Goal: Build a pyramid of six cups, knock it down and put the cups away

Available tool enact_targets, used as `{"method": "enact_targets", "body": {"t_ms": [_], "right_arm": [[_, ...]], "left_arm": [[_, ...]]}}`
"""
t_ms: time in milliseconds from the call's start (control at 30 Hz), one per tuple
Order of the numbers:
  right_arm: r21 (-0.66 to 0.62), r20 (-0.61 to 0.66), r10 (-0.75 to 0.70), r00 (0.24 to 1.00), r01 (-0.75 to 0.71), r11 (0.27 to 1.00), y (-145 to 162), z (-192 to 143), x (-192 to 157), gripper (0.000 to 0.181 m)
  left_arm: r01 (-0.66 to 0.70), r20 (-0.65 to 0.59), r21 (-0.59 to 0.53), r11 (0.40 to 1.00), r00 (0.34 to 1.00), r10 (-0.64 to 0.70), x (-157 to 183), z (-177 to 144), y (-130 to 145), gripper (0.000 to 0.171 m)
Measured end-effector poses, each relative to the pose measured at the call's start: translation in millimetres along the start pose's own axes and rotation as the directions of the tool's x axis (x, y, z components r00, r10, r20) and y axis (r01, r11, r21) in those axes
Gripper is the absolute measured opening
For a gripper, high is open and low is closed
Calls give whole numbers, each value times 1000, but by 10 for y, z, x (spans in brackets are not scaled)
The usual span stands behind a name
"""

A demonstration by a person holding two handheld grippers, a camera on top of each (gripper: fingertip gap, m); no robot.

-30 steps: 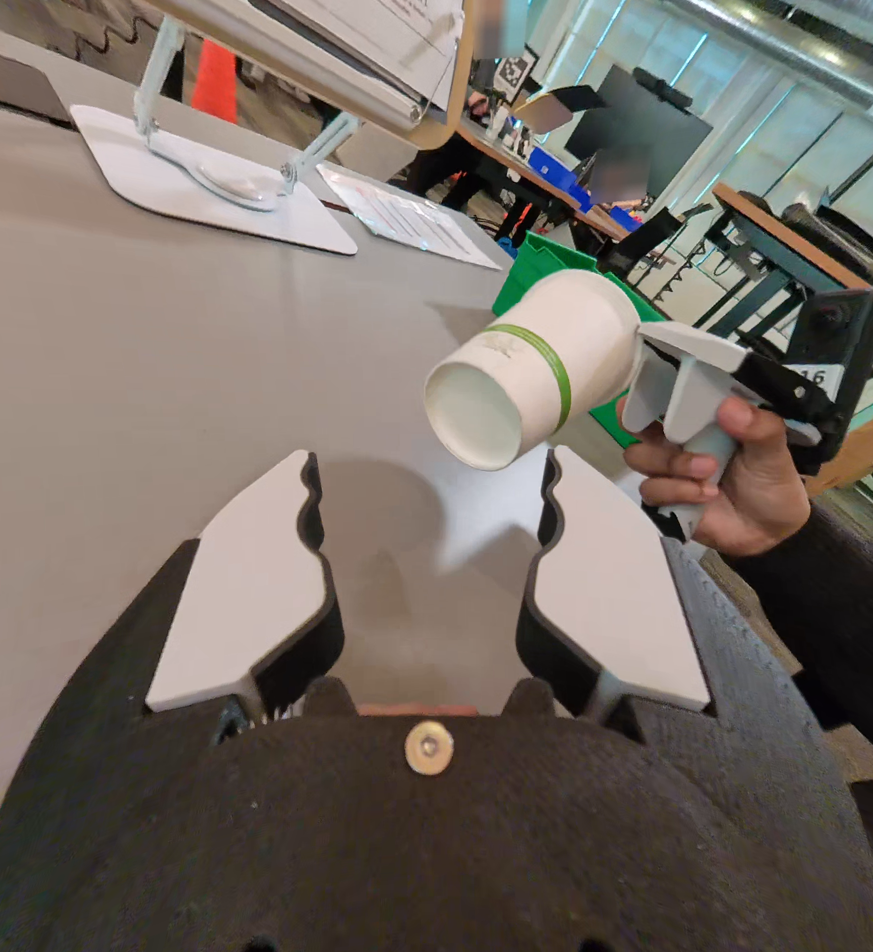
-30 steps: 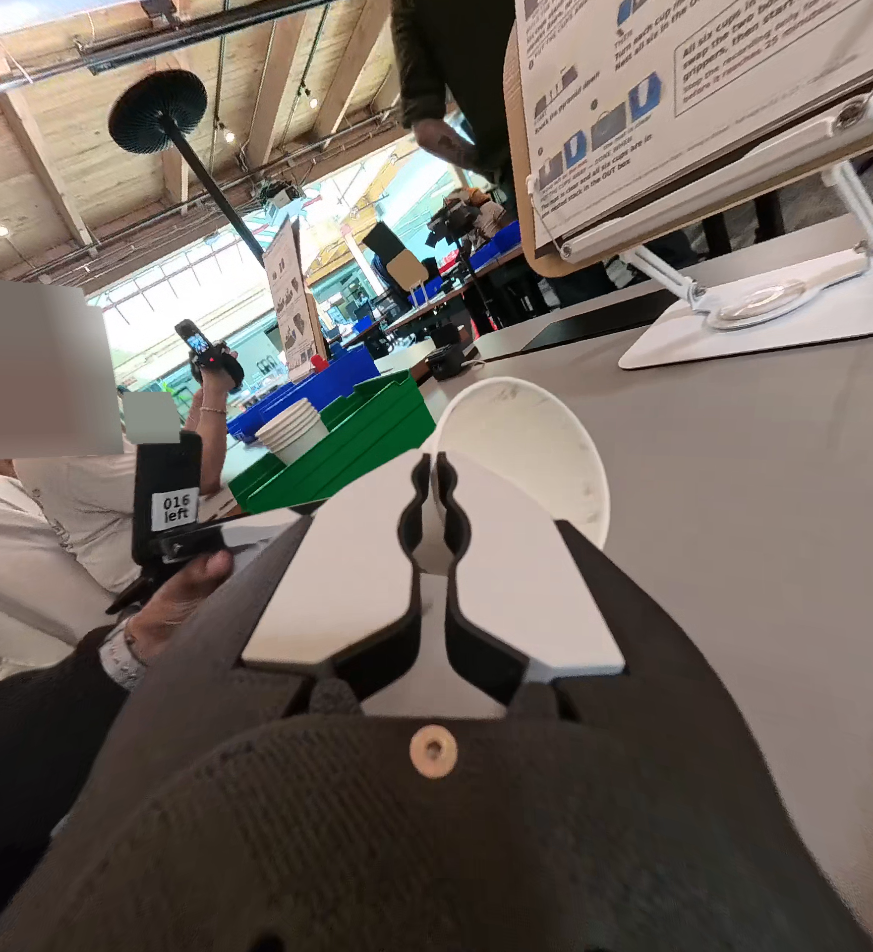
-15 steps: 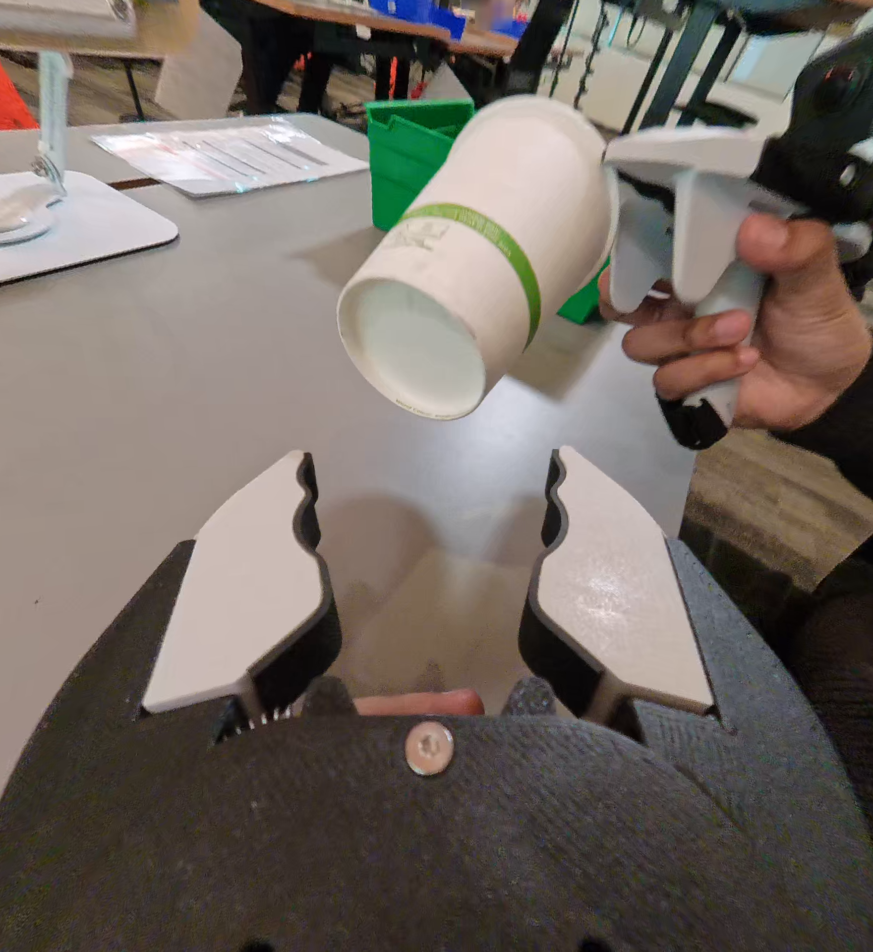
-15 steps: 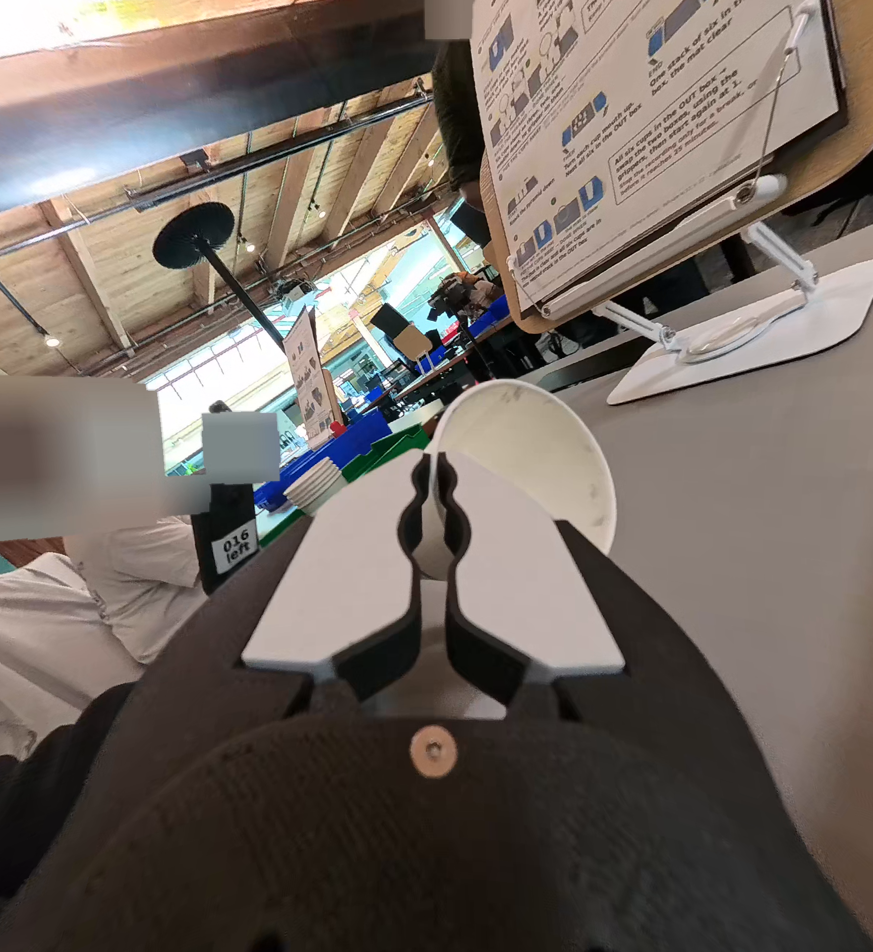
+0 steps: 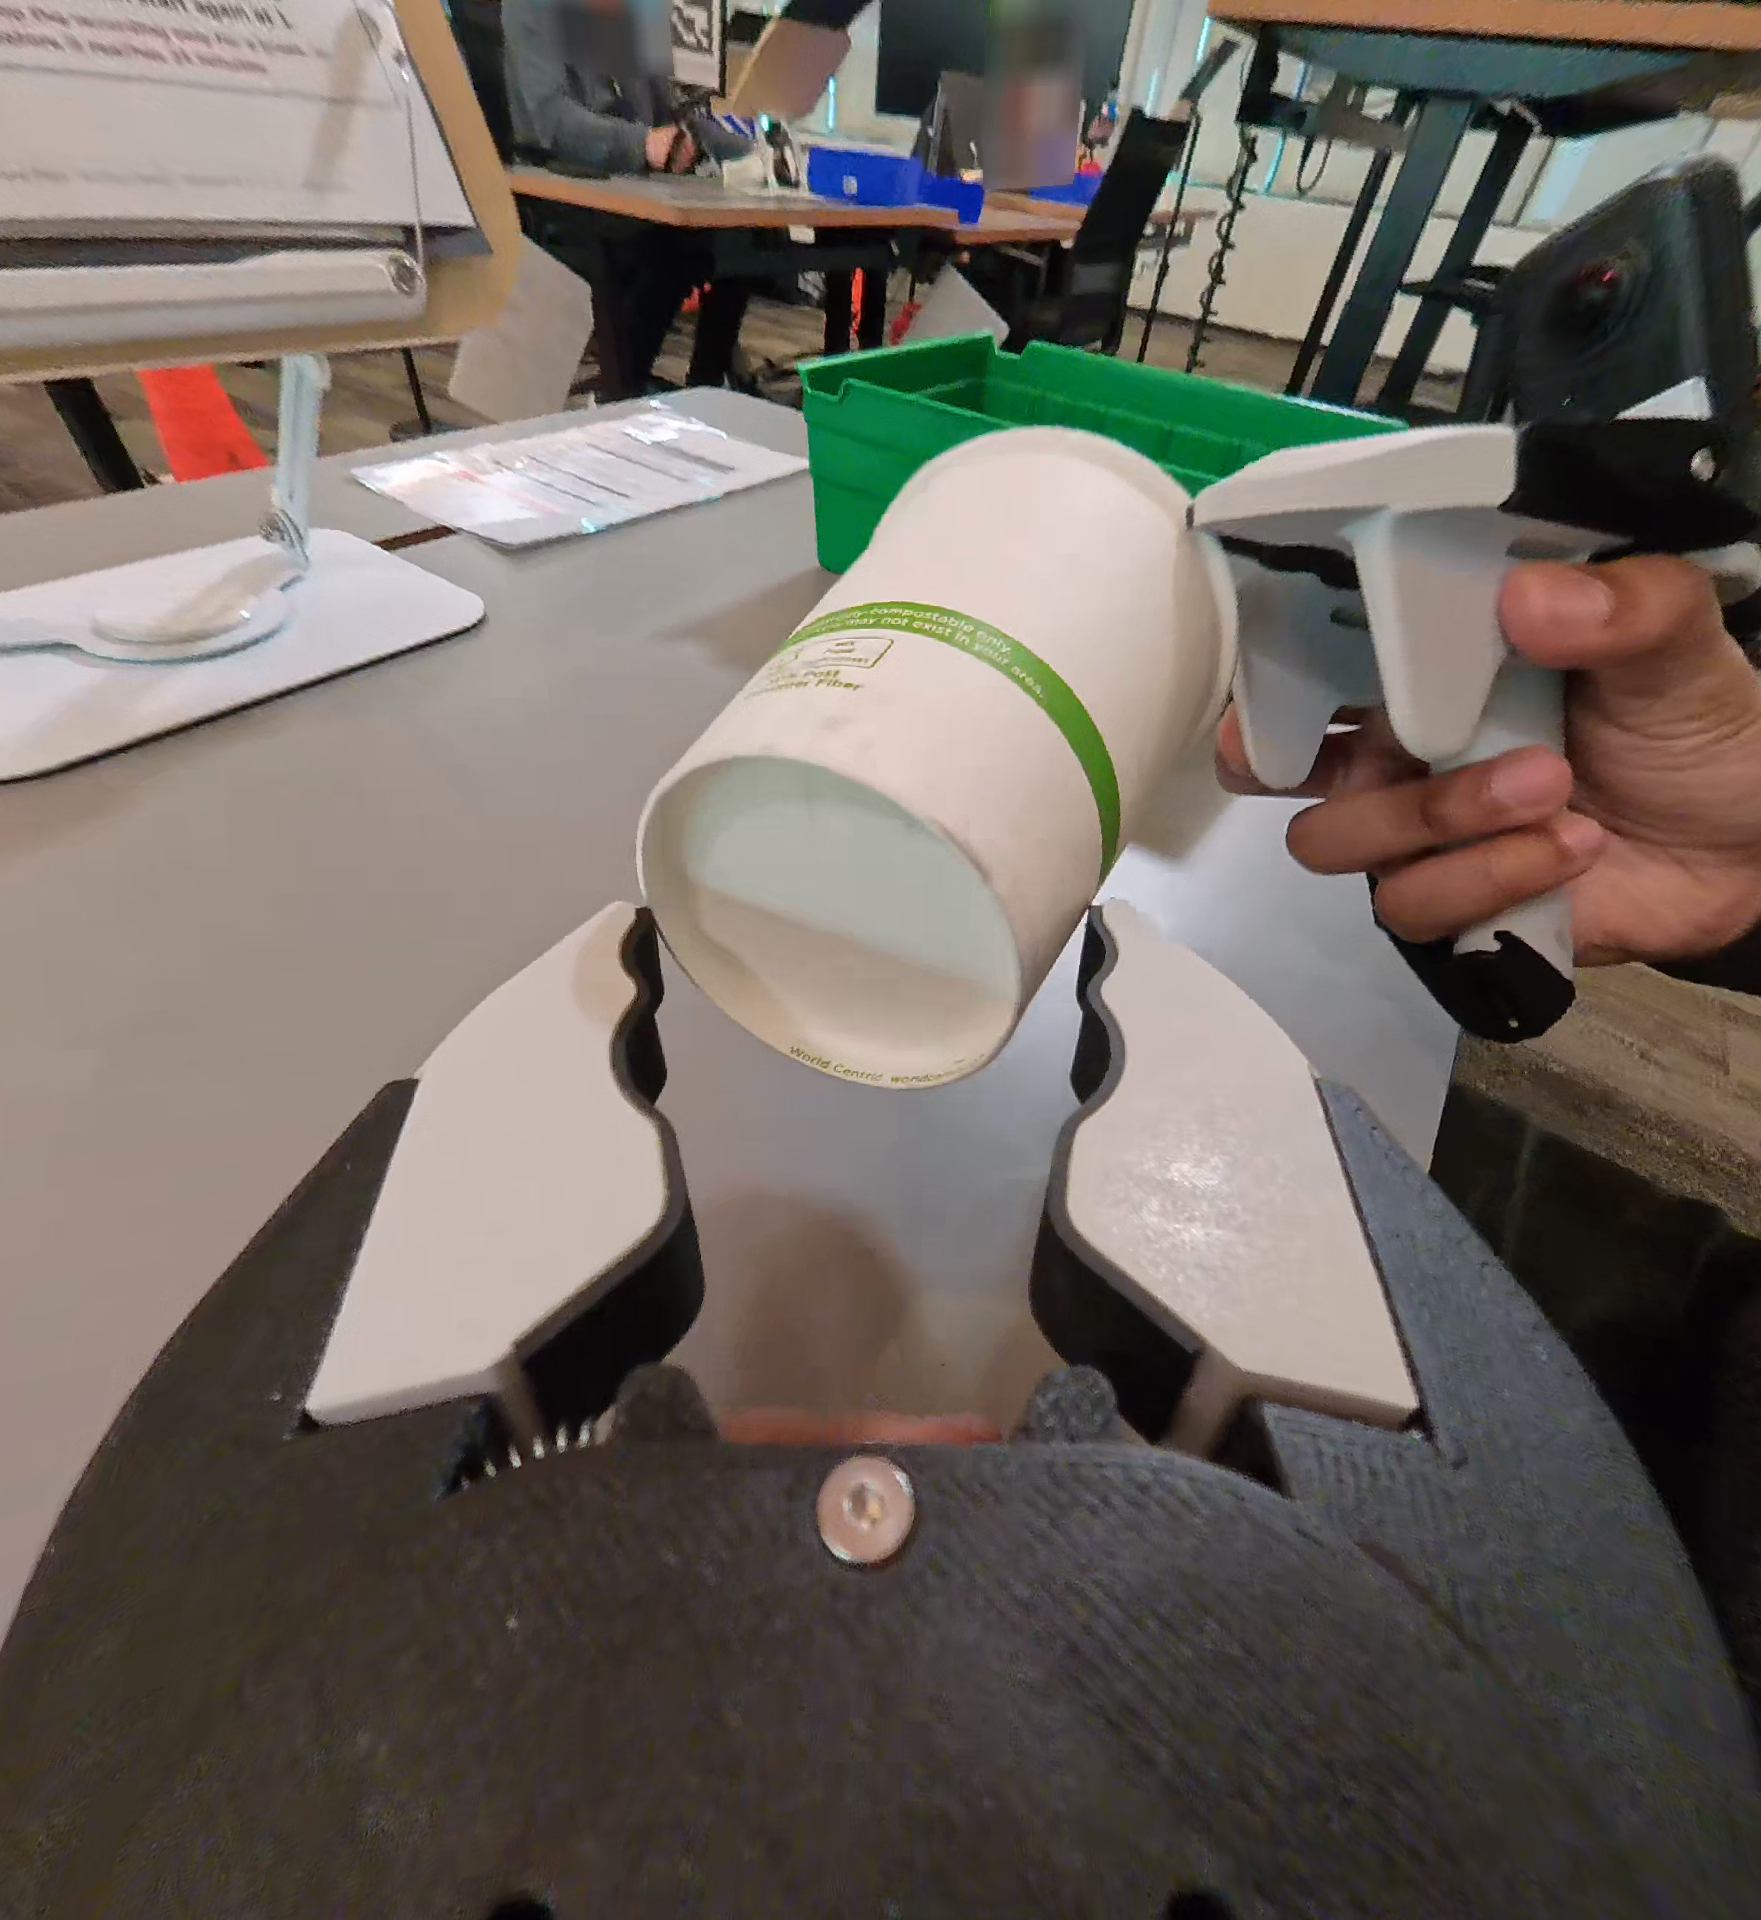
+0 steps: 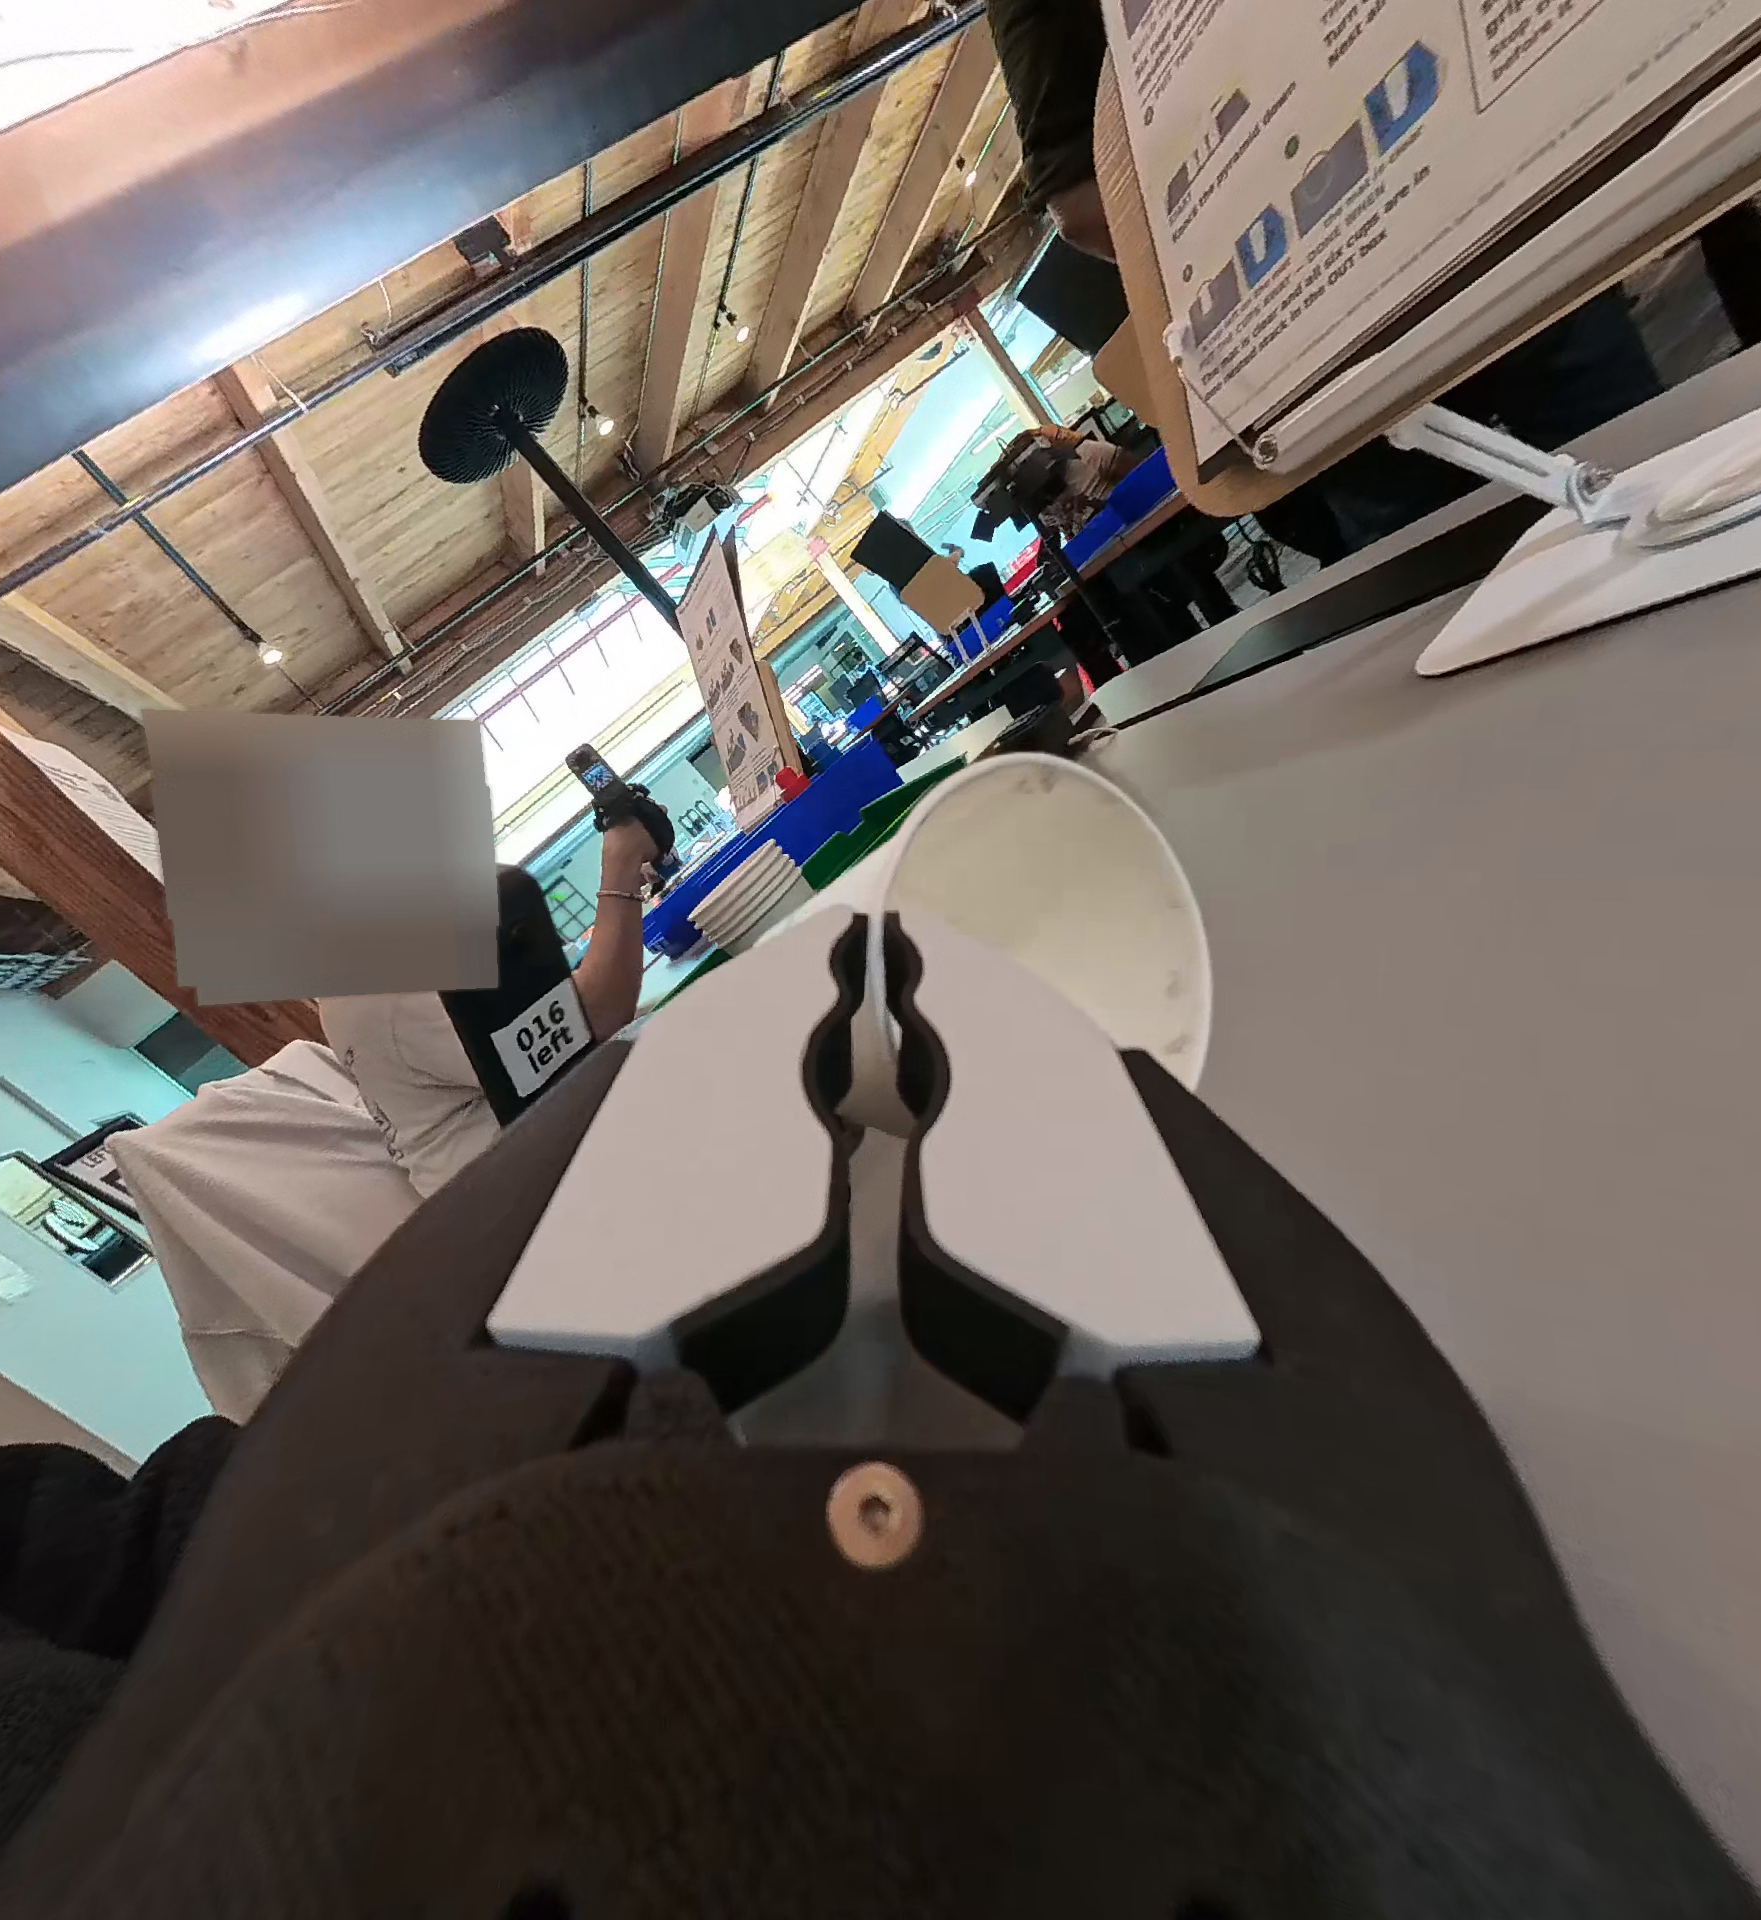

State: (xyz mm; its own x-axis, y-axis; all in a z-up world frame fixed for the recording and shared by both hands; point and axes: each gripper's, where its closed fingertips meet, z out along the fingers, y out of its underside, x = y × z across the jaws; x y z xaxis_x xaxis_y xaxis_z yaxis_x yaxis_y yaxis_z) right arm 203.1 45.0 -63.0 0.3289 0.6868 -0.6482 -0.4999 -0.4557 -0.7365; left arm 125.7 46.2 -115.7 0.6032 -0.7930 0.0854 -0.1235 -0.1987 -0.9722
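A white paper cup with a green band is held sideways in the air above the grey table, its base toward my left gripper. My right gripper is shut on the cup's rim; in the left wrist view it shows at the right with the hand holding it. My left gripper is open and empty. The cup's base sits just above and between its fingertips, close to the left one.
A green bin stands on the table behind the cup. A white stand holding a printed sheet is at the far left, with a laminated sheet beside it. The table edge runs along the right. Other desks and people are behind.
The cup has come closer to my left gripper and lower, so its base now sits just above the open fingertips. The right gripper has stayed shut on the rim.
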Motion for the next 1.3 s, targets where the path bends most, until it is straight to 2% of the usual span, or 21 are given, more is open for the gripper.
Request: {"method": "enact_targets", "body": {"t_ms": [467,933,1133,1300], "right_arm": [[-56,-39,50,998,-53,997,76,10,170,4],[-188,-99,77,992,-95,978,334,42,323,4],[-271,-101,51,994,-77,959,502,69,314,5],[-285,-99,58,993,-84,955,539,80,312,5]], "left_arm": [[-12,24,81,997,1000,10,-26,-79,-132,78],[79,13,148,986,997,-82,-95,-137,-232,77],[165,2,187,968,986,-168,-172,-180,-282,75],[187,-2,190,964,982,-190,-199,-190,-292,75]]}}
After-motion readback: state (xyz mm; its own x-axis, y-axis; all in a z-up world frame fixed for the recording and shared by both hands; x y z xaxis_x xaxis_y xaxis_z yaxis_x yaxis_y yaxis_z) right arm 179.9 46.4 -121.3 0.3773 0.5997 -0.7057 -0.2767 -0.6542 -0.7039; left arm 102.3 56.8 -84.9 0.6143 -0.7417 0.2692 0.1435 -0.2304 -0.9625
